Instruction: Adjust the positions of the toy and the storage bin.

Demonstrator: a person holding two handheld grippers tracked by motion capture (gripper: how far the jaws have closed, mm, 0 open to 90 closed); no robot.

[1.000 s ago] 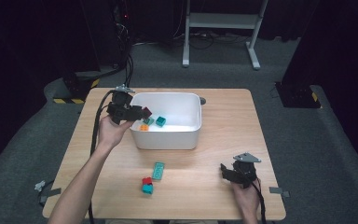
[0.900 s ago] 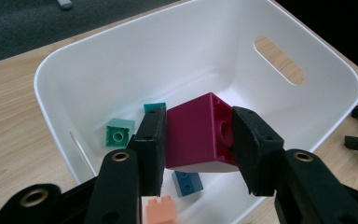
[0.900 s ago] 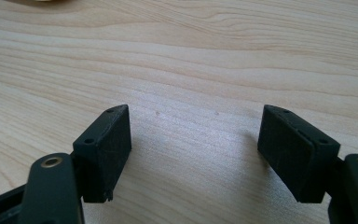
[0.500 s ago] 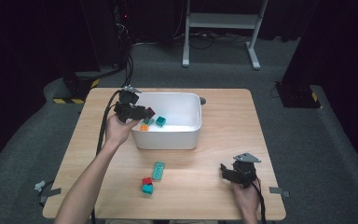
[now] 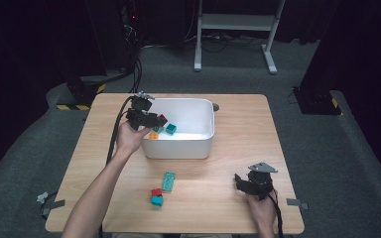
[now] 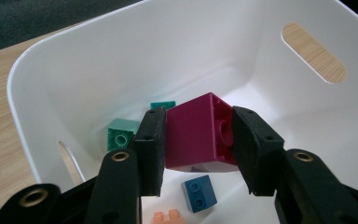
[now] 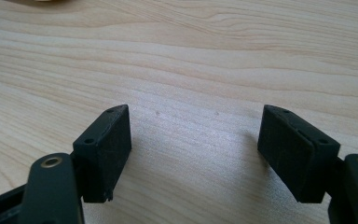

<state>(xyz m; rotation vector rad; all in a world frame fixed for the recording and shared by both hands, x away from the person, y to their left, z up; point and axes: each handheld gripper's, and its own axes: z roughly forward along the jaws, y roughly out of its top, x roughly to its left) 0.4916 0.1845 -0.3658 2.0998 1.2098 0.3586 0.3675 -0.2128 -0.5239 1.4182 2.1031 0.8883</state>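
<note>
My left gripper is shut on a magenta brick and hangs just inside the left end of the white bin. In the high view the left gripper holds the magenta brick over the bin's left rim. Below it in the bin lie a green brick, a blue brick, an orange brick and a teal brick. My right gripper rests open low over bare wood, at the front right of the table.
On the table in front of the bin lie a flat green plate and a red brick on a teal brick. The bin has slot handles in its end walls. Cables trail from both grippers toward the person.
My left gripper has moved right and down with the magenta brick, from beside the bin's left wall to inside its rim. The right gripper has kept still.
</note>
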